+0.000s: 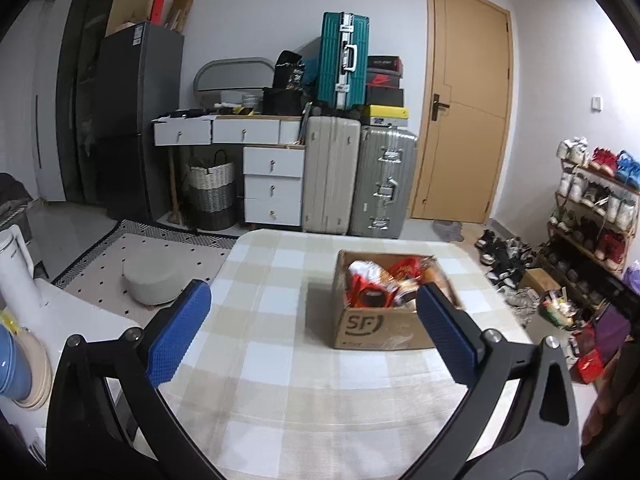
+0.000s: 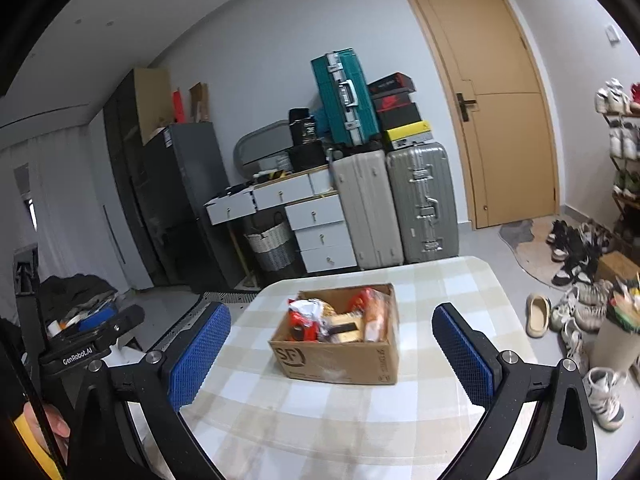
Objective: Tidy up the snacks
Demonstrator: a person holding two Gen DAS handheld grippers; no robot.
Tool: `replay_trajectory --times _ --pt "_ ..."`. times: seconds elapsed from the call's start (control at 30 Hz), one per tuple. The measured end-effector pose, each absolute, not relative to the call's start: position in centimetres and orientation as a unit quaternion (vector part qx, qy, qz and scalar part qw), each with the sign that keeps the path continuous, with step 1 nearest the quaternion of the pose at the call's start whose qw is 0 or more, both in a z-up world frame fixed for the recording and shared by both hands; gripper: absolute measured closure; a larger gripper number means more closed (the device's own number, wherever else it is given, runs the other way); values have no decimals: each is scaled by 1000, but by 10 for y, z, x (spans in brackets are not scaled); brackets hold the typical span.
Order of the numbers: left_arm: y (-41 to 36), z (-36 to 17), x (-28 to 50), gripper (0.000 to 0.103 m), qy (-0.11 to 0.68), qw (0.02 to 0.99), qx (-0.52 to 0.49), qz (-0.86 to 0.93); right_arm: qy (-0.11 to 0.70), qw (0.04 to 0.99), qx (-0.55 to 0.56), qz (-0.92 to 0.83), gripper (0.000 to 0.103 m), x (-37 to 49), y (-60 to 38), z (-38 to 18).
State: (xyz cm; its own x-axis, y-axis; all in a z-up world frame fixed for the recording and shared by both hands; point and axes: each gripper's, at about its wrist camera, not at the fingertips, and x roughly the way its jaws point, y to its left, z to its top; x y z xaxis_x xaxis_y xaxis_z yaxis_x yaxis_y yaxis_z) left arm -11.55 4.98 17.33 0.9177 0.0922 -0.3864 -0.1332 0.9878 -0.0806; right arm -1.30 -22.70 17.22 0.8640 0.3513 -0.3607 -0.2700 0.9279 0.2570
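Note:
A brown cardboard box [image 1: 372,326] marked SF stands on the checked tablecloth [image 1: 280,380], filled with red, white and orange snack packets [image 1: 380,284]. My left gripper [image 1: 314,312] hangs over the near part of the table, jaws wide open and empty, short of the box. In the right wrist view the same box [image 2: 340,360] with its snacks [image 2: 340,318] sits ahead of my right gripper [image 2: 332,336], which is also wide open with nothing between its blue pads [image 2: 200,356]. The left gripper's body [image 2: 92,340] shows at the left edge there.
Suitcases [image 1: 360,176], white drawers [image 1: 272,184] and a dark fridge [image 1: 136,120] line the far wall beside a wooden door [image 1: 468,100]. A shoe rack [image 1: 592,208] and loose shoes [image 2: 576,308] crowd the floor right of the table. A grey round cushion [image 1: 150,284] lies left.

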Motion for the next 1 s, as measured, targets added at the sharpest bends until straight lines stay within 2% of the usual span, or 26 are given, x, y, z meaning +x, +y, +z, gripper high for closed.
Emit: replay_trajectory --times 0.43,0.6,0.7,1.0 --pt "62 71 -38 1 218 970 -79 73 216 961 98 145 1 21 -228 93" --pt "65 32 -9 1 254 962 -83 64 234 955 86 158 1 38 -219 63" --pt "59 22 4 1 271 958 -77 48 258 948 86 164 1 50 -215 49" --pt "32 21 6 1 242 969 -22 36 270 946 62 166 1 49 -205 40"
